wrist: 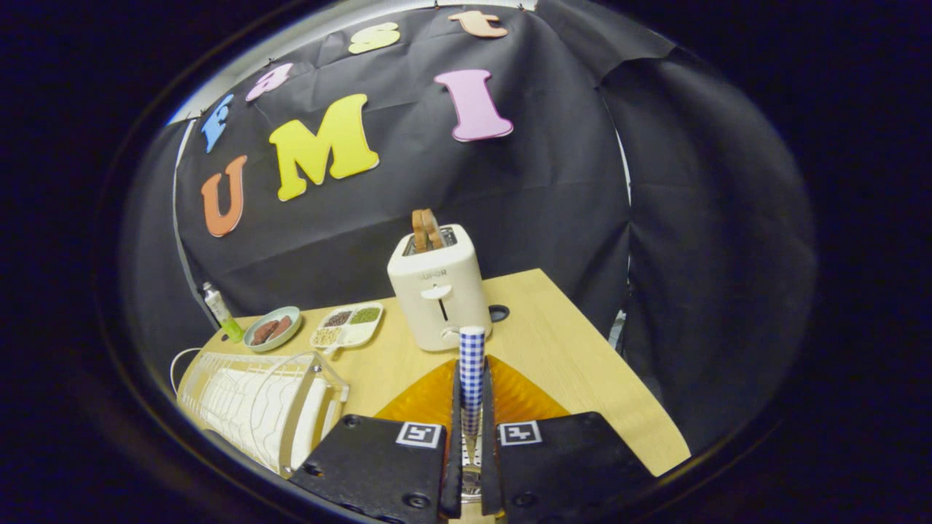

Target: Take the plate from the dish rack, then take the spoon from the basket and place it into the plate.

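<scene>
Black cloth walls close round a pale wooden worktop (553, 342). On it an amber plate (429, 399) lies flat, just in front of the white toaster (437, 291). The hand-held gripper (471, 437) hangs above that plate, its fingers drawn narrow and pressed on the spoon (472, 364), whose blue-checked handle stands up between them. The dish rack (255, 407) sits left of the toaster. By my reading the plate step is done and the spoon is mid-carry; next comes lowering it onto the plate and letting go gently.
</scene>
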